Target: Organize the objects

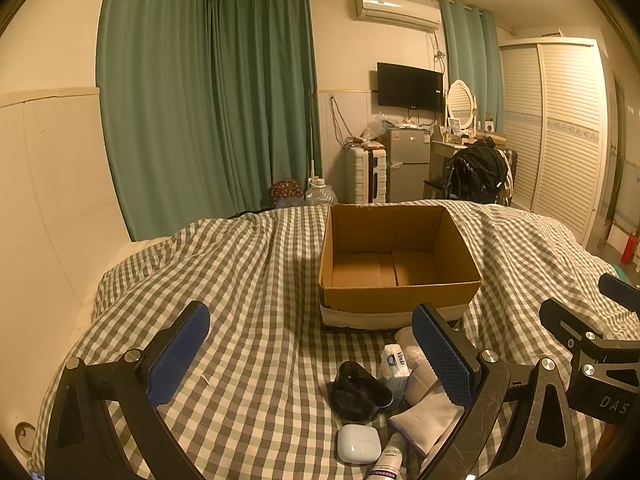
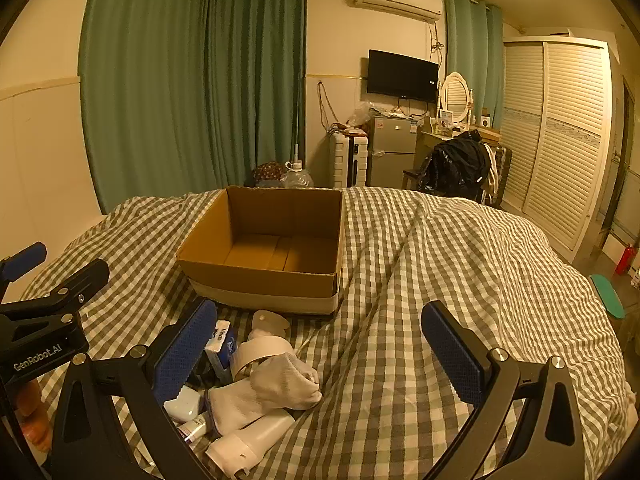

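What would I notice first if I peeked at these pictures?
Probably the empty cardboard box sitting open in the middle of the checked bedspread. Right in front of it lies a jumble of small things, like a white sock, a tissue pack and a white earbud case. The left gripper and right gripper hang wide open above the bed, holding nothing.

both grippers (image 1: 310,354) (image 2: 320,346) wide open, empty
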The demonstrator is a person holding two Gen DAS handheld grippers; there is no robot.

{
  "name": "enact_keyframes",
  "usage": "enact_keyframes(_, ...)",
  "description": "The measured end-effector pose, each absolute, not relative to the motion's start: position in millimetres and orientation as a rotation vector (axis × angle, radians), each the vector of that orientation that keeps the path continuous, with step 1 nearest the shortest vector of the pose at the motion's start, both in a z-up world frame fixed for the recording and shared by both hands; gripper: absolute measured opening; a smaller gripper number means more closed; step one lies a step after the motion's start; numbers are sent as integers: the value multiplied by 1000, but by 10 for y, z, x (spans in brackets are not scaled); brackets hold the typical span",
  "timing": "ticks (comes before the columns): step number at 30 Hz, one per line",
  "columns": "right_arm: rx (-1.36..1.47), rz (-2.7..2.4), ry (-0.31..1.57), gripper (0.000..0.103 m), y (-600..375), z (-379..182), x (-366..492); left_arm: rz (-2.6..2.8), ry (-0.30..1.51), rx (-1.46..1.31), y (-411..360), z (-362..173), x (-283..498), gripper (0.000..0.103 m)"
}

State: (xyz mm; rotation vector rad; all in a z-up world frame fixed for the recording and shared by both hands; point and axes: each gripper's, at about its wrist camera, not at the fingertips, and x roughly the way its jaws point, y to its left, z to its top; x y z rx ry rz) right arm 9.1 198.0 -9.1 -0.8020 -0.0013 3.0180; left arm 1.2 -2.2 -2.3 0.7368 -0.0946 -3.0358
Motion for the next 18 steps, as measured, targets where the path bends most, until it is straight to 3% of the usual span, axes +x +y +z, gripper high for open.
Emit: enact_keyframes(18,-803,3028,-7,103,1966,-94,95,-3042,-100,738,-22,-40,18,103)
